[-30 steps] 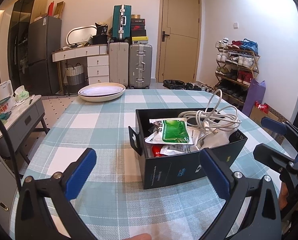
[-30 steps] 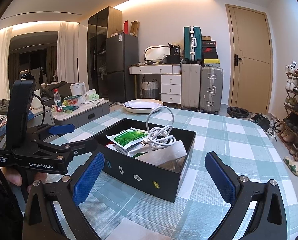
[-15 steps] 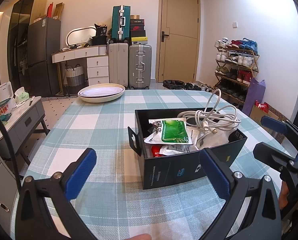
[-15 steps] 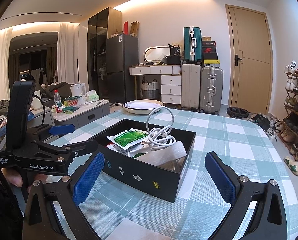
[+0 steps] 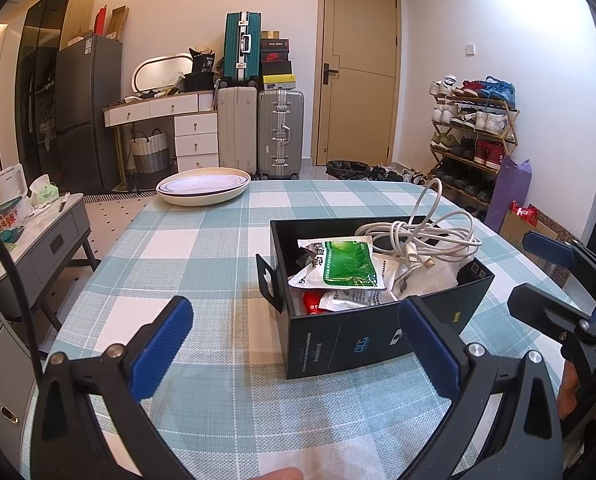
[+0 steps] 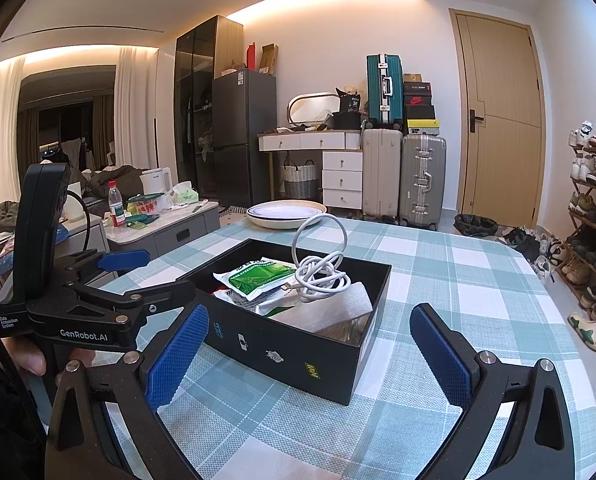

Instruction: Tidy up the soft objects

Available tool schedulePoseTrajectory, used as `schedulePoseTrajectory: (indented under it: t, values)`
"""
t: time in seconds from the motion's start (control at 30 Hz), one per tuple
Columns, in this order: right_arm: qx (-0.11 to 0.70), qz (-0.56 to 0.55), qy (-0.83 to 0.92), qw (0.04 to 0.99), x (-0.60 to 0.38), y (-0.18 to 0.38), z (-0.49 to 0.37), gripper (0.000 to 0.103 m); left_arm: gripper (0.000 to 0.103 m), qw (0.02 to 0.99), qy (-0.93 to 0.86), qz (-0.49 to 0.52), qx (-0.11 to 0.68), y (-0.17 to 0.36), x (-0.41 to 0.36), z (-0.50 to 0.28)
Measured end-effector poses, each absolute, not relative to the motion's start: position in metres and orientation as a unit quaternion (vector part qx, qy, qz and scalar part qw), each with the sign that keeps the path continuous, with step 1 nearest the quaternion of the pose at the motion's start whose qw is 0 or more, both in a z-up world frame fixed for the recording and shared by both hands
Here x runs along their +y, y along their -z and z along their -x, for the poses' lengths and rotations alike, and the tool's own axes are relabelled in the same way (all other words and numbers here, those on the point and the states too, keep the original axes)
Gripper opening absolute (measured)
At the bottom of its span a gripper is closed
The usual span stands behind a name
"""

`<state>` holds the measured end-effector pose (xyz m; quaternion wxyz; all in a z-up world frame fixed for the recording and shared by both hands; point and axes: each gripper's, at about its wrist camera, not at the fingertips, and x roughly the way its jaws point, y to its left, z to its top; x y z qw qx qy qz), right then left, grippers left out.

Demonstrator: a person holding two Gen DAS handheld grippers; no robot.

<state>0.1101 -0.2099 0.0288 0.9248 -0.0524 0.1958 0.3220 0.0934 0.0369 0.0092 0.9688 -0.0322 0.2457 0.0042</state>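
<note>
A black box [image 5: 361, 336] sat on the table [image 5: 202, 264], which was covered in a teal and white checked cloth, and the soft things lay piled inside it: a green and white packet [image 5: 347, 266] on top, a coiled white cable [image 5: 421, 236] beside it with one loop standing up above the rim, crumpled white wrappers and something red underneath. The left gripper [image 5: 298, 344] hovered low over the cloth in front of the box, its blue-padded jaws spread wide with nothing between them. The right gripper [image 6: 303, 354] faced the box from the other near side, jaws equally wide apart and holding nothing. A stack of shallow plates [image 5: 203, 189] rested at the far edge of the table, well apart from the box
</note>
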Motion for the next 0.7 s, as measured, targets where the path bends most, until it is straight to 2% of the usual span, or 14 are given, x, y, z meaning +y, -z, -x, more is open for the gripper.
schedulePoseTrajectory:
  t: [0.7]
  values:
    - [0.195,0.052,-0.322,0.925,-0.2112,-0.0289,-0.1102,0.103,0.103,0.969,-0.005,0.029,0.247,-0.0100,0.0355,-0.0941]
